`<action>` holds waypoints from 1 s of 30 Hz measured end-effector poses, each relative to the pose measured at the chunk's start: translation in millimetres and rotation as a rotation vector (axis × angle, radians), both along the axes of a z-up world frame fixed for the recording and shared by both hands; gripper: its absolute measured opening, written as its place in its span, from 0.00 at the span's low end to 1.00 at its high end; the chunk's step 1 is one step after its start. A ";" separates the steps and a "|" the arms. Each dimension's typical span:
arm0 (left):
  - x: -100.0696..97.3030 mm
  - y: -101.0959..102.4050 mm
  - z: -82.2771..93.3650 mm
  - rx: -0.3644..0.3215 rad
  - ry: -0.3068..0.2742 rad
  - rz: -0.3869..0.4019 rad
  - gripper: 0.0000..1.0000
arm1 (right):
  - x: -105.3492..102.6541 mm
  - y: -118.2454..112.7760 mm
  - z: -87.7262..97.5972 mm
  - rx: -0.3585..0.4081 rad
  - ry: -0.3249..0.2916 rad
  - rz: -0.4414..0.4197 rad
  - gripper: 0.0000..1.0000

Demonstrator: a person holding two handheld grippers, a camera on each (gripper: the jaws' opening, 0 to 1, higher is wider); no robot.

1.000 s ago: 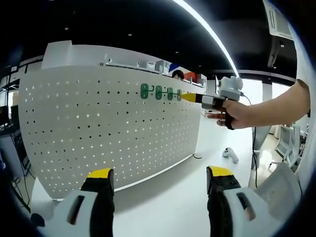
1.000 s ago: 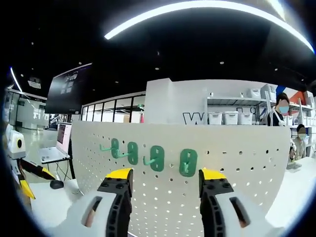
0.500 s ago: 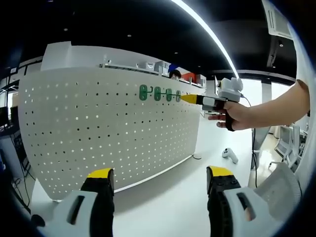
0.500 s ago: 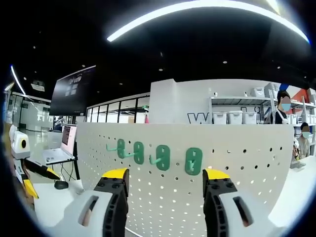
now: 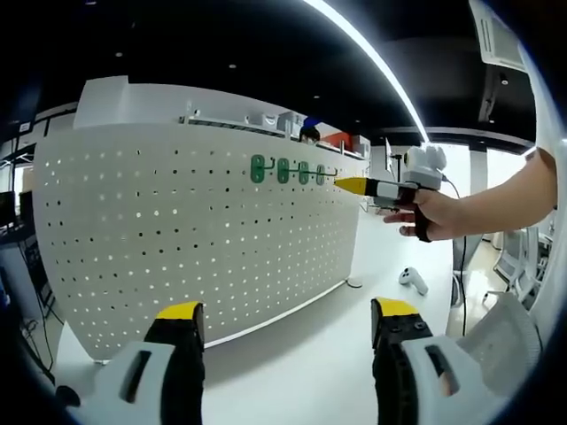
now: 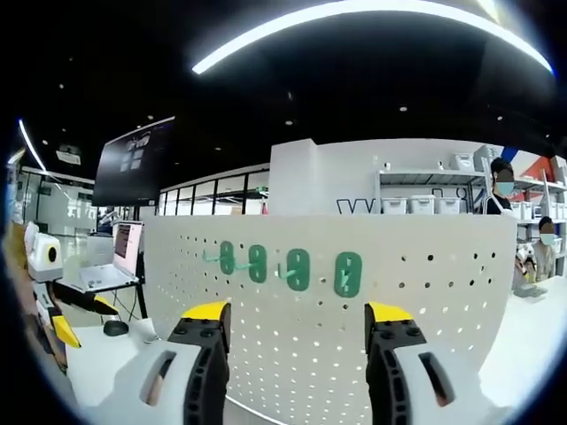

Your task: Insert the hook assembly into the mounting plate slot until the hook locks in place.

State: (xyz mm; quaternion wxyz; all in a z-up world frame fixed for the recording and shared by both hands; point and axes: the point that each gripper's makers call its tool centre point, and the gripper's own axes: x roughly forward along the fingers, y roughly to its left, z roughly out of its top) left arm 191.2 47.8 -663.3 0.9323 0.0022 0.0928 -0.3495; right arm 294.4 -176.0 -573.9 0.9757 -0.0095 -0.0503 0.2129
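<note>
A white pegboard mounting plate stands upright on the table, carrying several green hooks in a row near its top right. In the right gripper view the same green hooks sit on the pegboard straight ahead, a short way off. My right gripper is open and empty. It also appears in the left gripper view as a yellow-tipped tool held by a hand, just right of the hooks and apart from them. My left gripper is open and empty, low before the board.
A white table runs under the board. A small white object lies on it at the right. A laptop and a mouse sit at the left in the right gripper view. Shelves with bins and people stand behind.
The right gripper has drawn back from the hooks, which look smaller in its view. In the left gripper view it moved right, away from the board. The left gripper stayed still.
</note>
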 end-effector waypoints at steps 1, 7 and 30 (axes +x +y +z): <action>0.0 -0.1 -0.3 0.001 0.001 0.000 0.80 | -1.9 -0.8 -1.0 -0.001 0.001 -0.001 0.60; 0.1 -1.8 0.9 0.001 -0.008 -0.003 0.80 | -16.9 -5.8 -11.7 -0.004 0.017 -0.003 0.61; -1.0 -2.2 4.3 0.023 -0.060 0.004 0.86 | -64.4 -19.5 -43.6 0.028 0.078 -0.040 0.63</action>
